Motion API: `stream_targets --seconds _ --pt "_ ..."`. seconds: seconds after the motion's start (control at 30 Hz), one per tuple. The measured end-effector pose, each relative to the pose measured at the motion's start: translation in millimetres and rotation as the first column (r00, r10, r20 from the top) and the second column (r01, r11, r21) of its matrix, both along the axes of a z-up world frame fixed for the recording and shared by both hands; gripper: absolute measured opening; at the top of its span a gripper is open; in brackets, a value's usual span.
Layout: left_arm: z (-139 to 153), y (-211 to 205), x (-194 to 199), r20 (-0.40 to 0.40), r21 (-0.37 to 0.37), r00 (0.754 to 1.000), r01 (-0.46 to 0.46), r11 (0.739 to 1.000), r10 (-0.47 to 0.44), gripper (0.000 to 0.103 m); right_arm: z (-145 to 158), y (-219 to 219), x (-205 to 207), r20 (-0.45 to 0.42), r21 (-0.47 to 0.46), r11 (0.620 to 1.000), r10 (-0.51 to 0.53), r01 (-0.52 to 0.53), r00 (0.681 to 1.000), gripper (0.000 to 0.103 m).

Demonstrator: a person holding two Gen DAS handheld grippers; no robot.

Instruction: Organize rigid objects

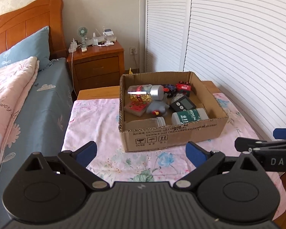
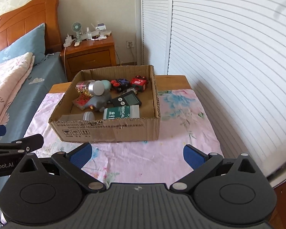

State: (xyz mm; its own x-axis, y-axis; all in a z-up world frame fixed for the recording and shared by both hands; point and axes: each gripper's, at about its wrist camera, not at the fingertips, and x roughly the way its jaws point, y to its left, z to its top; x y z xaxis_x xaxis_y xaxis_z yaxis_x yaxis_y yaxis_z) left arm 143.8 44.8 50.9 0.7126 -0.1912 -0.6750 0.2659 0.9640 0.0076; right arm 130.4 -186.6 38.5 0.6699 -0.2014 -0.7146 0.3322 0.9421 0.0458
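Left gripper (image 1: 141, 152) and right gripper (image 2: 137, 154) both spread wide, empty.

A bed (image 1: 28, 99) with a wooden headboard (image 1: 24, 24), a blue pillow (image 1: 26, 47) and a pink quilt (image 1: 7, 87) occupies the left side. A wooden nightstand (image 1: 97, 64) with 2 drawers stands beside it. White louvered doors (image 1: 228, 38) cover the right wall. Daylight fills the room.
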Motion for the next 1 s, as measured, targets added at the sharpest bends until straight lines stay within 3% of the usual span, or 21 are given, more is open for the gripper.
stream_targets --seconds 1.0 --pt "13.7 -13.2 -11.3 0.045 0.034 0.999 -0.012 0.999 0.011 0.099 5.0 -4.2 -7.3 0.033 -0.005 1.0 -0.024 0.025 0.999 0.103"
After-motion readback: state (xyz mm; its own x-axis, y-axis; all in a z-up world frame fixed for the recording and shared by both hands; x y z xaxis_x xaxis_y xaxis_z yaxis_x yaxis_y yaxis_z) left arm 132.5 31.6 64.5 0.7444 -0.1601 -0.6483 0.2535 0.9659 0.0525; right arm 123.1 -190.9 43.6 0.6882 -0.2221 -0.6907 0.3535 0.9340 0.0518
